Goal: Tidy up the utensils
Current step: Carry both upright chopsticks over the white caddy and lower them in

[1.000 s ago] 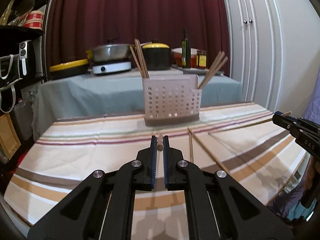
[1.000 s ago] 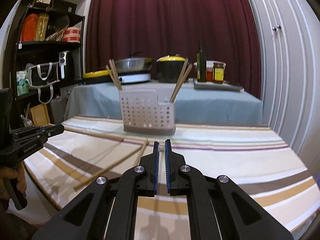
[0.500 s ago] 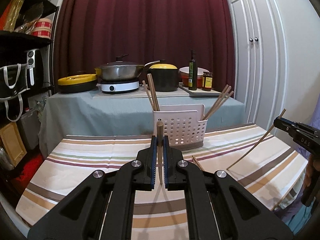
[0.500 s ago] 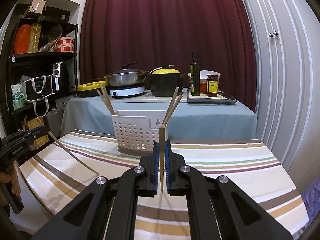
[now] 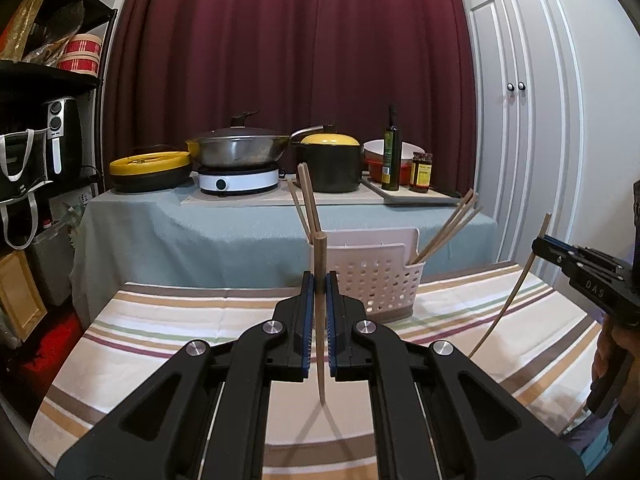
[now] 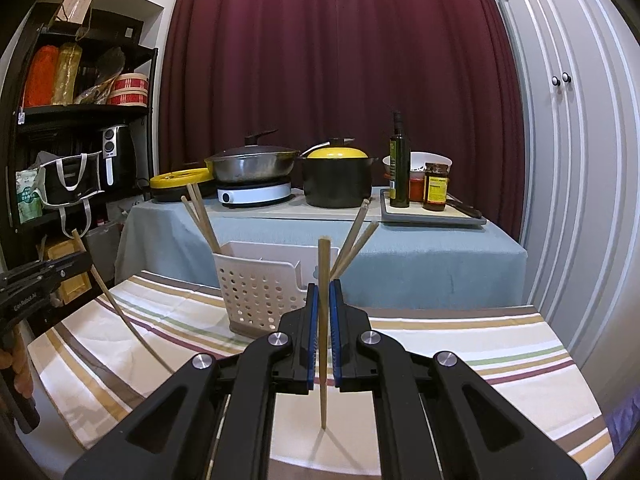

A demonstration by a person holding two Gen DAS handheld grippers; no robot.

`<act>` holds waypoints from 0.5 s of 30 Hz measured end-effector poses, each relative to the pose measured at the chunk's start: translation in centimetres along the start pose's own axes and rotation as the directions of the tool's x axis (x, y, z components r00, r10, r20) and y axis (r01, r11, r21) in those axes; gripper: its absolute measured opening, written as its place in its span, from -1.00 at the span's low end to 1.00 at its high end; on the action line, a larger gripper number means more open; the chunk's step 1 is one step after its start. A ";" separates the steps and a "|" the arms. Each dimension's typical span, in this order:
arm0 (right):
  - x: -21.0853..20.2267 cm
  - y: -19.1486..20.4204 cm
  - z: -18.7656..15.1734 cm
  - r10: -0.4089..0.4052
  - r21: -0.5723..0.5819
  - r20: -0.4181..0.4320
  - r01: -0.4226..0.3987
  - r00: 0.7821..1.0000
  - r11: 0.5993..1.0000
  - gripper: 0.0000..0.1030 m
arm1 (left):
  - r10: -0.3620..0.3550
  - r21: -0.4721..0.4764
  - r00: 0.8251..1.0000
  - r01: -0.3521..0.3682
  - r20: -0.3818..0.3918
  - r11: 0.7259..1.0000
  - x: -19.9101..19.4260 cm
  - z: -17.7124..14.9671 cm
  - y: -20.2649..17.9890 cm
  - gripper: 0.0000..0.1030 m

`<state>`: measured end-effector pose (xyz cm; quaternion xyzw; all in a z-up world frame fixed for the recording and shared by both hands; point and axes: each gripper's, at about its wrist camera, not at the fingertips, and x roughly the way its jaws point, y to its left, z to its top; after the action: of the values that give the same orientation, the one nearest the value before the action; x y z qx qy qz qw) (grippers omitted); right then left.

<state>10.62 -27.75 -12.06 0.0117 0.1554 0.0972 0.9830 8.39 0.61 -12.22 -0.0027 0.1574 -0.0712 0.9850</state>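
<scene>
Left gripper [image 5: 319, 280]: jaws nearly closed, clamping one wooden chopstick [image 5: 320, 320] upright, frame centre. Right gripper [image 6: 324, 288]: jaws likewise pinched on a second chopstick [image 6: 323, 332], upright, tip above the striped worktop [image 6: 460, 332]. White perforated basket [image 6: 256, 284] stands mid-frame on the worktop, chopsticks leaning in both its end compartments.

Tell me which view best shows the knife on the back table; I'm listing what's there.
The right wrist view. The knife lies along the tray's right side beside the jar, its dark handle plain. In the left wrist view only a dark sliver shows past the jar, too small to identify.
</scene>
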 end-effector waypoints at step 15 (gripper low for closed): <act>0.7 -0.4 6.5 0.080 0.012 0.126 -0.083 0.989 0.997 -0.88 | -0.084 0.007 0.983 0.084 0.164 0.996 1.5 8.1 -0.7 -0.88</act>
<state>13.33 -27.99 -6.16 0.0323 0.0937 0.1351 0.9859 12.20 -0.47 -4.92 -0.0154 0.0754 -0.1124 0.9907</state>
